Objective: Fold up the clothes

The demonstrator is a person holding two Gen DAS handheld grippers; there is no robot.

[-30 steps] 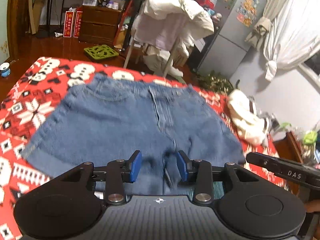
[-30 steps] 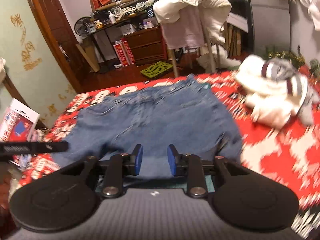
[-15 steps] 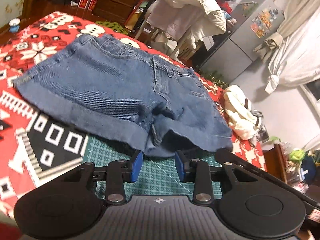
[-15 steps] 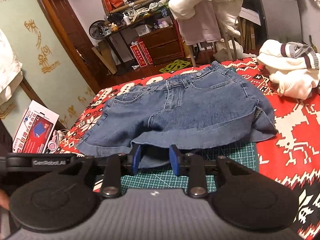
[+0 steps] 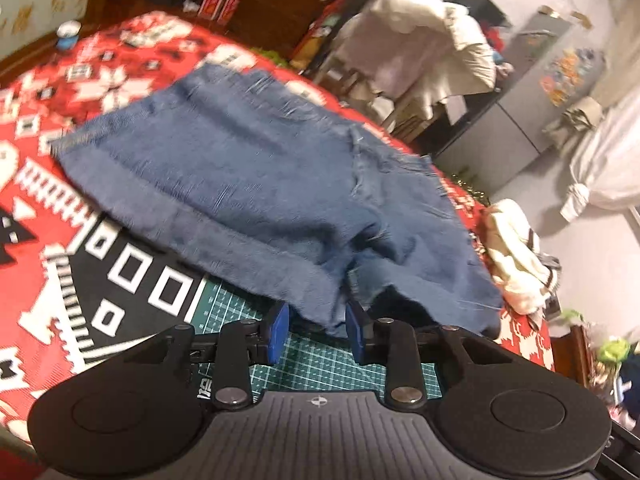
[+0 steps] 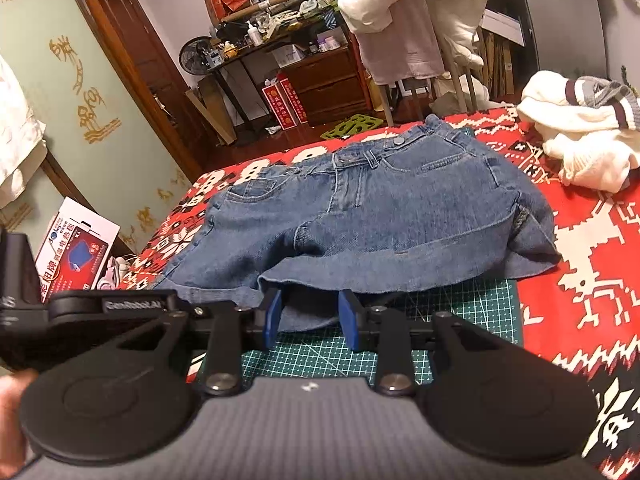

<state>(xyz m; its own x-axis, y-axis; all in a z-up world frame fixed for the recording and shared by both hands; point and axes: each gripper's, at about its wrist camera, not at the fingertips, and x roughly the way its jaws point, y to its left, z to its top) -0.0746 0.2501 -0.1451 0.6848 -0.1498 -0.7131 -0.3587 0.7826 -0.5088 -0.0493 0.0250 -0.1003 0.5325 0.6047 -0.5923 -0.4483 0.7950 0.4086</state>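
Blue denim shorts [image 6: 384,216] lie flat on a red patterned blanket [image 6: 592,256], waistband far, rolled hems near. My right gripper [image 6: 310,316] is open at the near hem, and the cloth's edge droops between its blue pads [image 6: 272,316]. In the left wrist view the blurred shorts [image 5: 248,184] spread ahead. My left gripper [image 5: 317,328] is open at the crotch hem, with the denim edge just reaching between its pads [image 5: 278,326]. The left gripper's body [image 6: 112,308] shows beside the right one.
A green cutting mat [image 6: 460,308] lies under the near hem. White knitwear [image 6: 580,140] is piled on the blanket's right side. A chair draped with pale clothes [image 6: 420,20] stands beyond the bed. A printed box [image 6: 76,248] and a hand [image 6: 12,400] are at the left.
Both grippers drew back from above the shorts to the mat, then eased forward so the hem now lies between their pads. The left view has tilted. Jaw gaps look unchanged.
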